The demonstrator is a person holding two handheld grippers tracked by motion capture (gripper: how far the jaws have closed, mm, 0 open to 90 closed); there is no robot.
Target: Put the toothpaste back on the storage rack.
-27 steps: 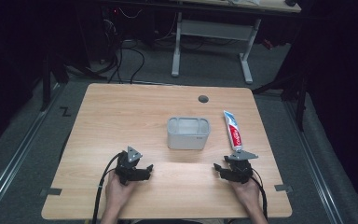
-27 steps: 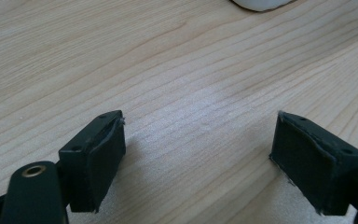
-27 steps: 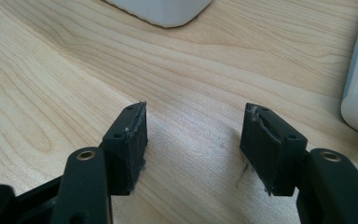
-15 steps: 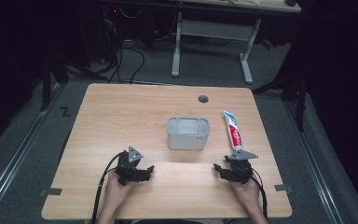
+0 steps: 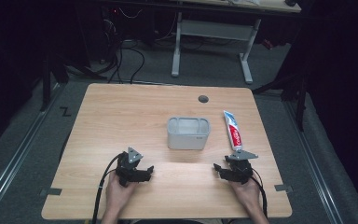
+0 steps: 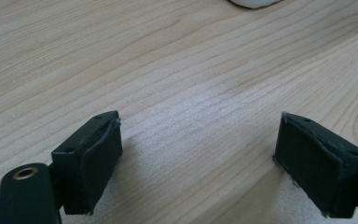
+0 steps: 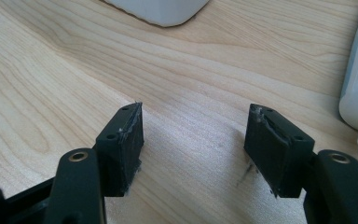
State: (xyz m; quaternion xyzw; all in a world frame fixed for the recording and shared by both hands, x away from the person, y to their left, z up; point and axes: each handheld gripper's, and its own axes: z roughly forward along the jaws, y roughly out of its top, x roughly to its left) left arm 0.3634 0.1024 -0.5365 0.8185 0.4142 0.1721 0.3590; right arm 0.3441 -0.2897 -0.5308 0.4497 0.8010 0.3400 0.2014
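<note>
While both hands are resting on the table (image 5: 121, 107), the left tongs (image 5: 145, 171) and right tongs (image 5: 220, 171) are gaping — nothing between them. The toothpaste tube (image 5: 233, 131) is lying just beyond the right tongs, beside the grey container (image 5: 188, 133).

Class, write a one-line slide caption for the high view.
Two open grippers, left gripper and right gripper, rest on table near grey container and toothpaste tube.

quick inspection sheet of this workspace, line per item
surface: wooden table, with a round grommet hole near the far edge
job's things: toothpaste tube lying flat, cap toward the person; grey bin upright at mid-table, apart from the tube
clutter: nothing seen
grippers: left gripper open, nothing between its fingers; right gripper open, nothing between, just short of the tube's cap
cables: one black cable trails from each gripper toward the person; loose cables on the floor beyond the table
surroundings: dark room, grey floor, white desk frame behind
</note>
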